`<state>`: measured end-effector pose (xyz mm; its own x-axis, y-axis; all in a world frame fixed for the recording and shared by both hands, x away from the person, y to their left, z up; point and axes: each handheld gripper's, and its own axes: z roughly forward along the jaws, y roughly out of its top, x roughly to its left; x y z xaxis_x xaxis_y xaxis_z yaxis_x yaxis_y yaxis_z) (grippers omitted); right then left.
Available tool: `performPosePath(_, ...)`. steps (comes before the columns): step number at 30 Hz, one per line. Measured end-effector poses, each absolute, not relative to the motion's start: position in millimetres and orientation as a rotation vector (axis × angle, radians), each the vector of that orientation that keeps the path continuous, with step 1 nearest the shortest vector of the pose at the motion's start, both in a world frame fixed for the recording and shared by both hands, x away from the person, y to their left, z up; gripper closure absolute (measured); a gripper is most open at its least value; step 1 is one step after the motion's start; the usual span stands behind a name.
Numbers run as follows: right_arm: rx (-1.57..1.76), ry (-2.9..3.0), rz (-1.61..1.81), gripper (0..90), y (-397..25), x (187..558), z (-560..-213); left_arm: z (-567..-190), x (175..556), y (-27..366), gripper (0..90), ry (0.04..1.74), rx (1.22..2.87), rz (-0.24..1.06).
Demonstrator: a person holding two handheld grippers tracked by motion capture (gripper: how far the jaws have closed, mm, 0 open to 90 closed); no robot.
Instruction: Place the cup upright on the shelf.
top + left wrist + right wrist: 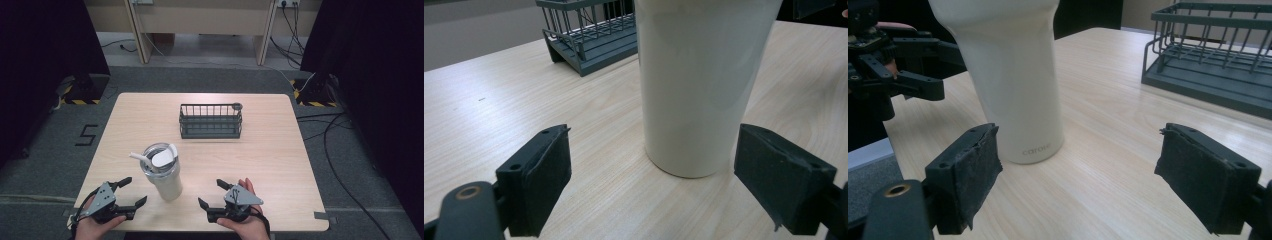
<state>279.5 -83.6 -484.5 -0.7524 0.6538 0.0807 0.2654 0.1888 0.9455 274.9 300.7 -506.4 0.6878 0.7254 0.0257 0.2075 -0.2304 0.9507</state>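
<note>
Tall cream steel tumbler standing upright between both tongs, near the bench's front edge.
Left gripper and right gripper are gaping wide, empty; left sitting nearer.

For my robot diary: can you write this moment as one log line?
left gripper: open, empty | right gripper: open, empty | tall white tumbler with straw lid: upright between them, untouched | dark wire basket: behind

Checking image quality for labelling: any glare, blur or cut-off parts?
High view: even light, sharp, soft sheen on the tumbler lid. Left gripper view: tumbler top cropped, wire basket slightly soft. Right gripper view: near jaws slightly soft, faint print on the tumbler legible.
</note>
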Motion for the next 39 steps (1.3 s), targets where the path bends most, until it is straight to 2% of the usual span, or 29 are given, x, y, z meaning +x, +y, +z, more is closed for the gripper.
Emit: performPosePath(39,0.739,2.212,1.650,16.7,2,314,-485,-505,273,289,14.6,0.672,1.793,0.579)
